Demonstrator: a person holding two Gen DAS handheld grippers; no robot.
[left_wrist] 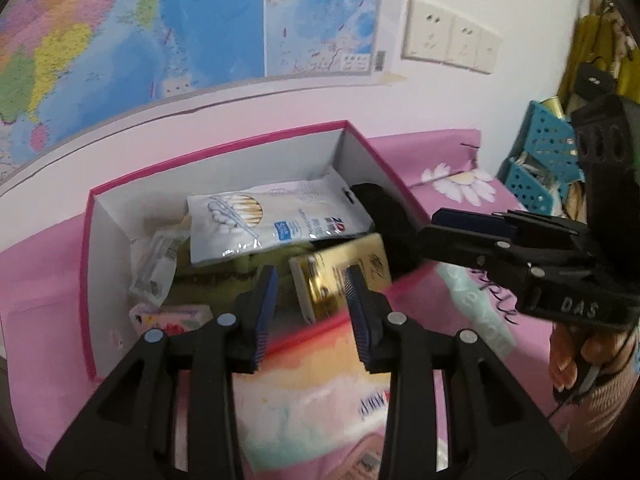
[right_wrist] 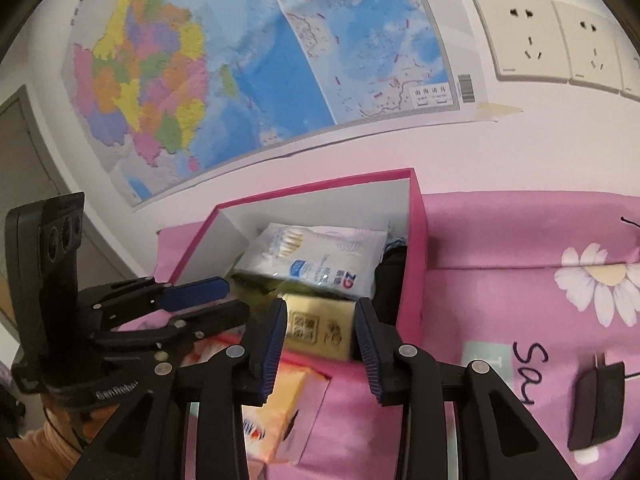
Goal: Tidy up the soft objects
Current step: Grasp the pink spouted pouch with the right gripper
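The glossy gold rectangular tissue pack [left_wrist: 342,280] lies inside the open pink-edged cardboard box [left_wrist: 224,148], tipped up against the near wall, probably because the box is already crowded. Its long axis runs roughly along that near wall in the right wrist view, its printed face turned toward the cameras. Just behind it, the white plastic bag of cotton swabs [left_wrist: 276,216] lies flat on top of a green cloth bundle [left_wrist: 224,276], its long axis slanting toward the far right corner. A black soft item [left_wrist: 384,216] fills the right end of the box.

The left gripper [left_wrist: 312,304] hovers over the near wall, jaws apart and holding nothing, and the gold pack shows between them. The right gripper [right_wrist: 320,344] faces the same pack, jaws also spread and empty.

A pastel printed tissue packet [left_wrist: 320,392] waits outside on the pink flowered bed sheet [right_wrist: 520,240], likely next to go in.
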